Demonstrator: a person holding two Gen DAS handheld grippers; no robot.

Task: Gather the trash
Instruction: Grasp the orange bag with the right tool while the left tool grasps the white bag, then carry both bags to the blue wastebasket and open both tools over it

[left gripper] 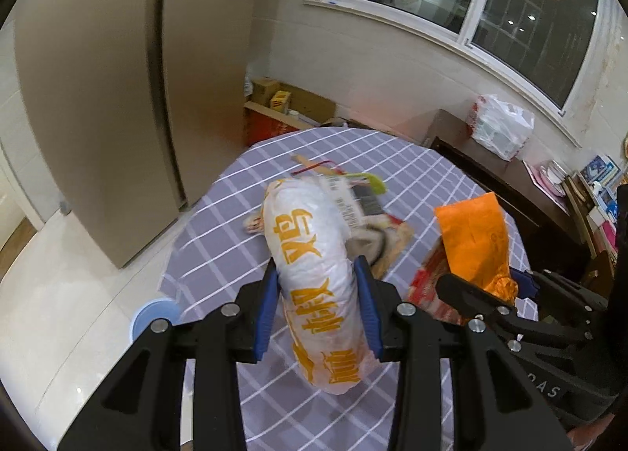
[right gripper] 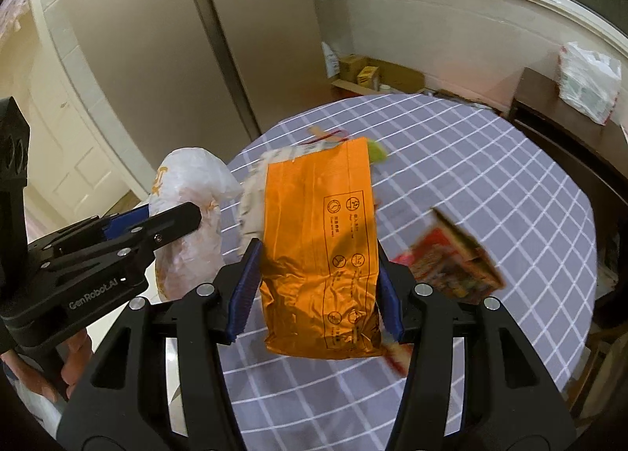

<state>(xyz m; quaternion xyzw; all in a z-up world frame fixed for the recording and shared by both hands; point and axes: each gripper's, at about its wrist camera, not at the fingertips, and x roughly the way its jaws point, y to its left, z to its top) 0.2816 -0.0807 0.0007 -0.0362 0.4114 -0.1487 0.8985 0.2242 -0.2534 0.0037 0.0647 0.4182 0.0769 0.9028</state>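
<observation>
My left gripper [left gripper: 318, 274] is shut on a white plastic bag with yellow lettering [left gripper: 314, 254] and holds it above the round table with a purple checked cloth [left gripper: 219, 254]. My right gripper [right gripper: 318, 258] is shut on an orange foil bag [right gripper: 320, 247], also lifted over the table [right gripper: 490, 176]. The orange bag [left gripper: 477, 239] and right gripper [left gripper: 506, 286] show at the right of the left wrist view. The white bag [right gripper: 188, 215] and left gripper [right gripper: 157, 223] show at the left of the right wrist view. More wrappers [left gripper: 353, 196] lie on the cloth behind the bags, with a red printed packet [right gripper: 451, 266] to the right.
A blue bin [left gripper: 151, 319] stands on the floor by the table's left edge. A tall beige cabinet [left gripper: 98, 97] is at the left. Cardboard boxes [left gripper: 274, 97] sit by the far wall. A dark sideboard [left gripper: 490, 176] with a white plastic bag [left gripper: 498, 125] stands right, under the window.
</observation>
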